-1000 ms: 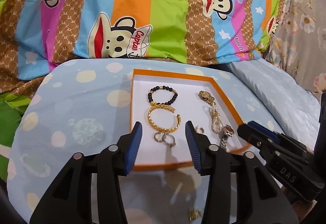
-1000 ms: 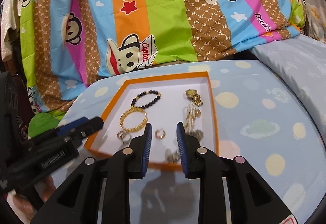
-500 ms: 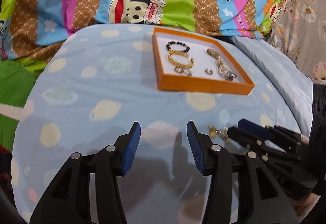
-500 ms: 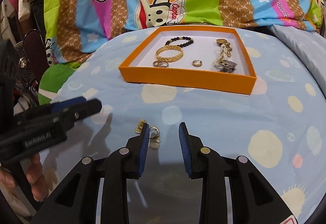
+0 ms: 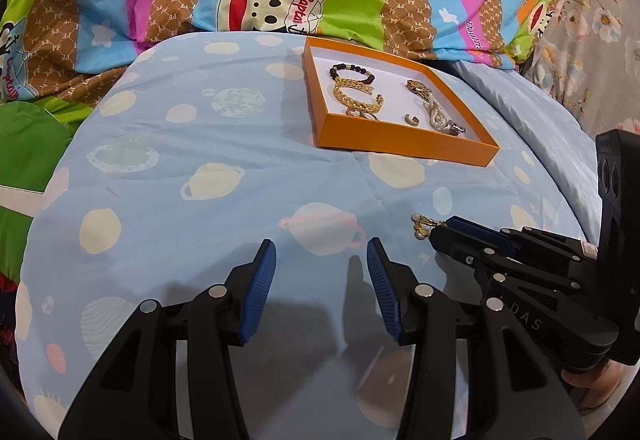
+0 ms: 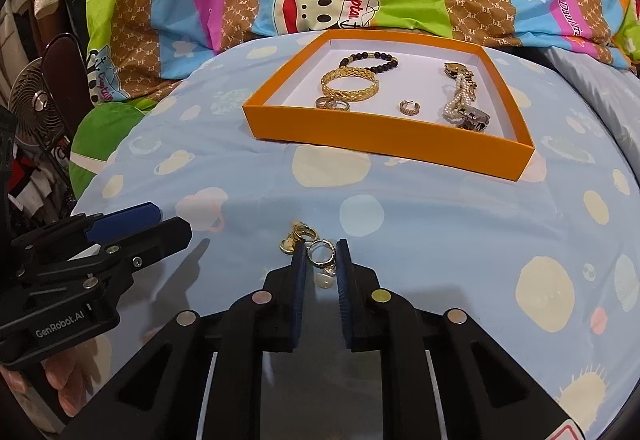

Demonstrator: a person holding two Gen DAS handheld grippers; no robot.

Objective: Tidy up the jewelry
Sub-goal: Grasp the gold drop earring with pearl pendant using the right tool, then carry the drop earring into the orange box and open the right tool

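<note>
Most jewelry already lies in the orange tray on the bed. The right hand-held gripper, narrowly parted, straddles a loose ring; the left hand-held gripper gapes empty. Gold earrings remain.

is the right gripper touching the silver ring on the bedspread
Cannot tell. The right wrist view shows the silver ring between the right gripper pads, but contact isn't plain.

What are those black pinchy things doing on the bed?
A person is tidying jewelry into the orange box using two hand-held grippers. The right gripper sits around a silver ring lying on the blue bedspread, beside some gold pieces. The left gripper hangs open, holding nothing. Bracelets already lie in the box.
</note>
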